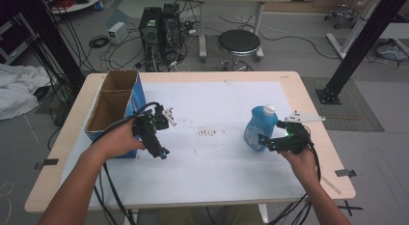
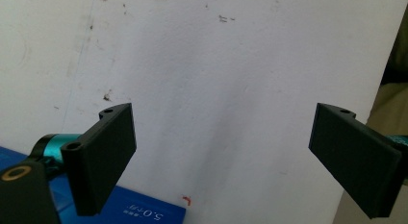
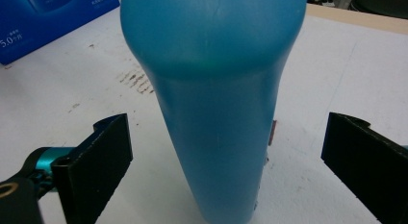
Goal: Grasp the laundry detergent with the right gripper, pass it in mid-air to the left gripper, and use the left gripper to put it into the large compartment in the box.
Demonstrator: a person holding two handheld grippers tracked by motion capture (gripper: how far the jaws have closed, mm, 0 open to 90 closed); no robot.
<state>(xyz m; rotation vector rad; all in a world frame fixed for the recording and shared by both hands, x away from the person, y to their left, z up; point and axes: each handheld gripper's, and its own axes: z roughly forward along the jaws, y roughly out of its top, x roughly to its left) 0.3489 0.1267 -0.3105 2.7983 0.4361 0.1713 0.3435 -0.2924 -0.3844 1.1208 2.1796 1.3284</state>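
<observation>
While my left gripper hangs idle over the white table just beside the blue cardboard box, its jaws spread wide with nothing between them, the work sits at my right. There my right gripper is released too, lined up on the blue bottle, which stands upright on the right part of the table. I judge this the approach before the grasp: next I must push forward a little until the jaws flank the body, then squeeze evenly so it doesn't tip. The high view gives the bottle's white cap and the open box; the right gripper view shows the bottle between my parted jaws, untouched on either side.
</observation>
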